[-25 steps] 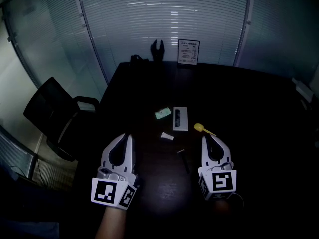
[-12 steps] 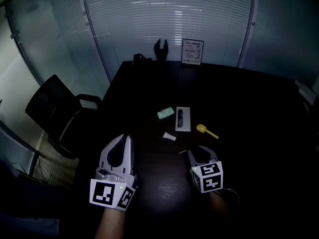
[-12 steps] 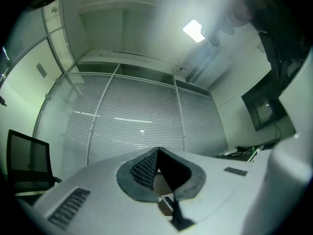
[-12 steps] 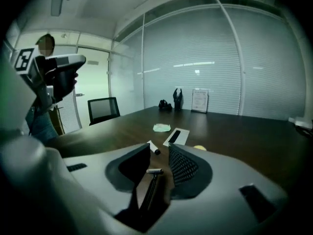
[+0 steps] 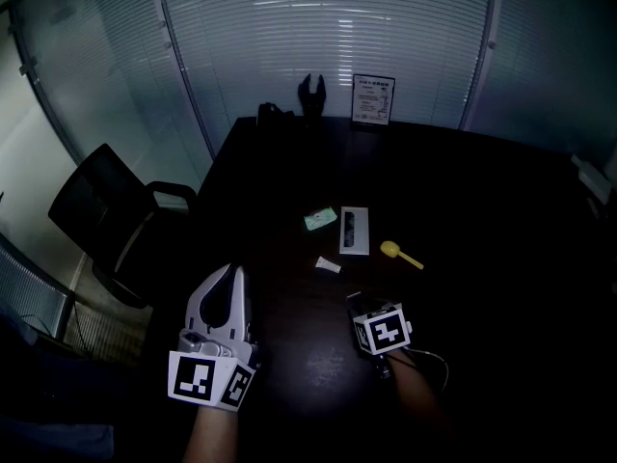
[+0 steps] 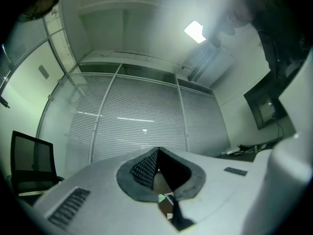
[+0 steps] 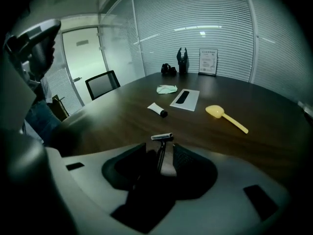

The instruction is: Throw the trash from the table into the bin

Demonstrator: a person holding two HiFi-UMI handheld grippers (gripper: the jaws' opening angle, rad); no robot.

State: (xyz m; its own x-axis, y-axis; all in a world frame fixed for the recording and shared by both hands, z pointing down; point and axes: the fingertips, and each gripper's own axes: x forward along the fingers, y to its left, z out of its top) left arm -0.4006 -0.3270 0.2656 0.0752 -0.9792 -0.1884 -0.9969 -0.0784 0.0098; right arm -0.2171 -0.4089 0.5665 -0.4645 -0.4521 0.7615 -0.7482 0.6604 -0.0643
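Trash lies on the dark table [image 5: 482, 210]: a green crumpled wrapper [image 5: 319, 220] [image 7: 167, 89], a flat white packet [image 5: 353, 230] [image 7: 185, 99], a small white tube [image 5: 327, 265] [image 7: 157, 110], a yellow spoon [image 5: 399, 253] [image 7: 225, 116] and a razor [image 7: 162, 137]. My right gripper [image 5: 356, 303] [image 7: 160, 152] is tipped down over the razor. Its jaws have just been opening, and the razor's handle runs between them with gaps at both sides. My left gripper [image 5: 231, 276] [image 6: 157, 153] hovers at the table's near left, shut and empty. No bin is in view.
A black office chair [image 5: 106, 220] [image 7: 102, 83] stands left of the table. At the far edge are a framed sign [image 5: 373, 99] [image 7: 208, 61] and dark objects [image 5: 308, 95]. Glass walls with blinds surround the room.
My right gripper has dropped toward the table and tipped downward over the razor, with its jaws parting. The left gripper has stayed almost where it was.
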